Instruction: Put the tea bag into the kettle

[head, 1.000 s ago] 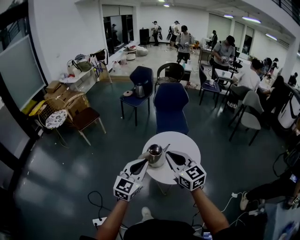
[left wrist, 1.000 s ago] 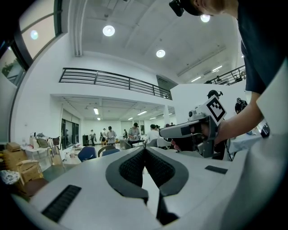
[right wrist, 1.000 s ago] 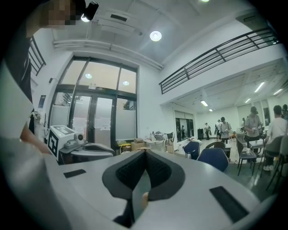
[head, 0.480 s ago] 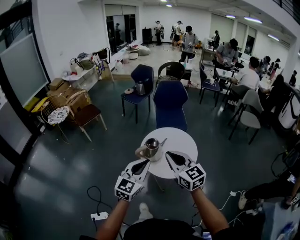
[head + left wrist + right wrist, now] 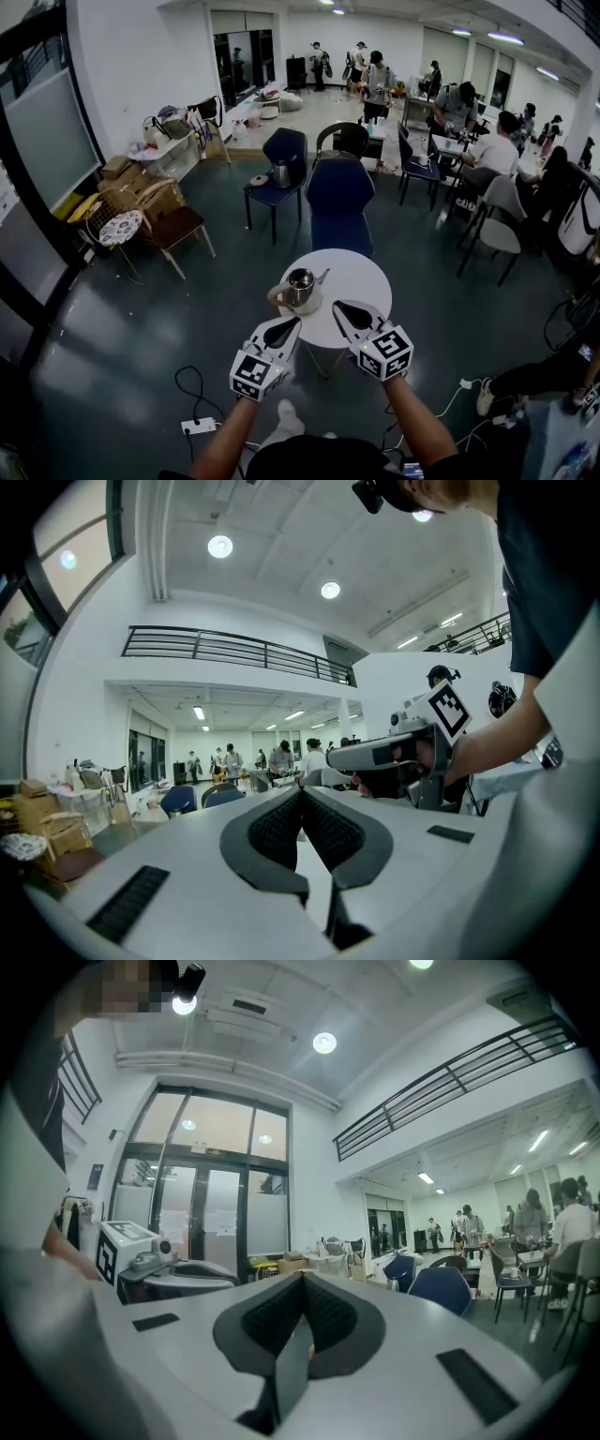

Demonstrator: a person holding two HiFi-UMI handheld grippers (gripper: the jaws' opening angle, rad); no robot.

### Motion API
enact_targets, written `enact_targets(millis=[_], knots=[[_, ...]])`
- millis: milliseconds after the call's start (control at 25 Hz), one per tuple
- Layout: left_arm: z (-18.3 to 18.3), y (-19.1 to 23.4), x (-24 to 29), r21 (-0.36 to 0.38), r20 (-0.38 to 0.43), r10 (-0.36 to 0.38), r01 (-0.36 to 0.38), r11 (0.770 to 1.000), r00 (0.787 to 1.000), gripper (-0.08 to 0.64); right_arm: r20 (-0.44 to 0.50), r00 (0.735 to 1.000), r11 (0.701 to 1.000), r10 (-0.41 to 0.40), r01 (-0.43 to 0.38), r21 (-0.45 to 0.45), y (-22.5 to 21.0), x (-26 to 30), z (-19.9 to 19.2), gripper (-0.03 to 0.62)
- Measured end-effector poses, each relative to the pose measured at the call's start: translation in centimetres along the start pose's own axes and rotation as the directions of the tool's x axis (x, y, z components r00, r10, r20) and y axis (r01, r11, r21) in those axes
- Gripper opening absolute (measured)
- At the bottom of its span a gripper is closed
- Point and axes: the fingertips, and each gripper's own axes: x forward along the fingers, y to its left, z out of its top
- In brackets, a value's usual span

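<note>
– Kettle (image 5: 301,285): where is it?
– Upright on the round white table (image 5: 364,277), towards the left edge, its open mouth facing up. Only the head view shows it.
– Which way does it point?
– The handle sticks out to the near left and the thin spout to the far right, so its long axis runs slantwise across the table, towards the blue chair (image 5: 339,199) beyond.
– And the grippers?
– The left gripper (image 5: 292,323) and right gripper (image 5: 339,307) hover over the near edge, tips aimed at the kettle, both clear of it. The left tip is the closer one.
– What do their own views add?
– They tilt up across the room: ceiling lights, a balcony railing, each other's marker cube. Each shows its jaws clenched together, pads meeting, nothing I can make out between them.
</note>
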Motion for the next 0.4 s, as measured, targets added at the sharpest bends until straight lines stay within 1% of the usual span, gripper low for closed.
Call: enact_targets(millis=[200, 400], knots=[[-0.4, -1.4, -0.6, 0.001, 0.001, 0.009, -0.009, 1.0, 1.0, 0.016, 0.009, 1.0, 1.0, 0.007, -0.007, -0.004, 0.5, -1.6, -0.2, 0.017], [0.3, -2.2, -0.1, -0.001, 0.006, 0.007, -0.007, 1.0, 1.0, 0.017, 0.008, 1.0, 1.0, 0.005, -0.005, -0.004, -0.1, -2.4, -0.1, 0.017]])
